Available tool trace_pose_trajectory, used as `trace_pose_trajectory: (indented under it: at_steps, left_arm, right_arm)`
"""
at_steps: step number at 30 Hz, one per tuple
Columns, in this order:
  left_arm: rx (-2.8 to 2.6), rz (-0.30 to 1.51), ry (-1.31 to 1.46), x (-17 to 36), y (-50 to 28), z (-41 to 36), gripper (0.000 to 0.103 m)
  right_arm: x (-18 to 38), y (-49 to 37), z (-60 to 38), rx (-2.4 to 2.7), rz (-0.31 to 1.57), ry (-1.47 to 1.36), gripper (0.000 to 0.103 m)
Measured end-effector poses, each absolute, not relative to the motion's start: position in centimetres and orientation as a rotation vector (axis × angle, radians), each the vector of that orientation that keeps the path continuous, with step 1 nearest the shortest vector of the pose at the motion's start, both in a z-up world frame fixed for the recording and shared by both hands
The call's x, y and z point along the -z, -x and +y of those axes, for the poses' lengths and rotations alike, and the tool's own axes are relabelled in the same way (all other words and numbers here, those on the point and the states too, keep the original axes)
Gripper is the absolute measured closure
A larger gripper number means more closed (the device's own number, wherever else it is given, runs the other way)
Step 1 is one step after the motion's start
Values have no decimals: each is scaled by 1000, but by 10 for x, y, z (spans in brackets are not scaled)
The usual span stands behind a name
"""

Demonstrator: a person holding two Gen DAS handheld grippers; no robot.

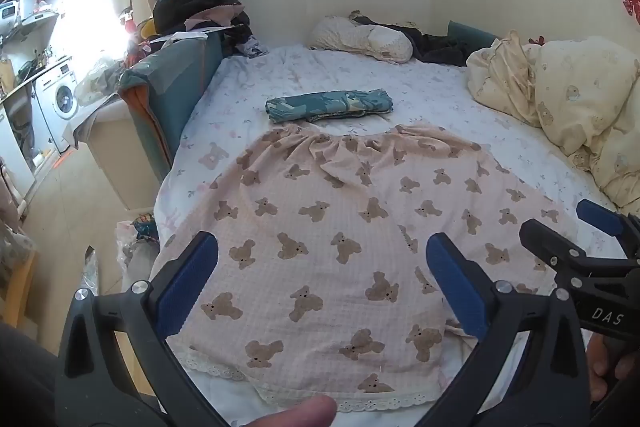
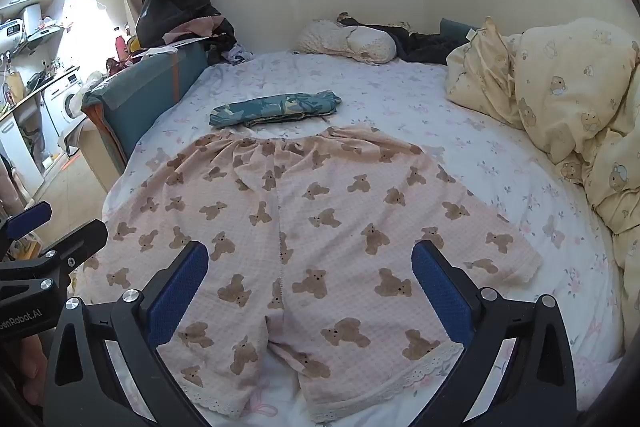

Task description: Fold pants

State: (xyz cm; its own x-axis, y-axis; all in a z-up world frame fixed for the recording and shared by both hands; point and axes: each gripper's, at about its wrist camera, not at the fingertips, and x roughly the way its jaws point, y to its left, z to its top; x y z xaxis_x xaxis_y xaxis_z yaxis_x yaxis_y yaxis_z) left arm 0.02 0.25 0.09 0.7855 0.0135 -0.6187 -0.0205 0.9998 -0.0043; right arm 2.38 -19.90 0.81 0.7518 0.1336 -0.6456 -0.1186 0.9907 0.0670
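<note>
Pink short pants printed with brown bears lie spread flat on the bed, waistband at the far end, lace-trimmed leg hems nearest me. My left gripper hovers open above the left leg, nothing between its blue pads. Above the right leg and crotch my right gripper also stands open and holds nothing. Each gripper shows at the edge of the other's view: the right gripper and the left gripper.
A folded teal patterned garment lies just beyond the waistband. A cream bear-print duvet is bunched on the right, pillows and dark clothes at the far wall. The bed's left edge drops to the floor beside a teal padded board.
</note>
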Motion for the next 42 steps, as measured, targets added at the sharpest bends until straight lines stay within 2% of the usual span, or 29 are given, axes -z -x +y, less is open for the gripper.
trace_pose_trajectory:
  at_steps: [42]
  left_arm:
    - [-16,666,-2,-2,0,2,1]
  right_arm:
    - [-9,-23,-199,-138,707,-23,0]
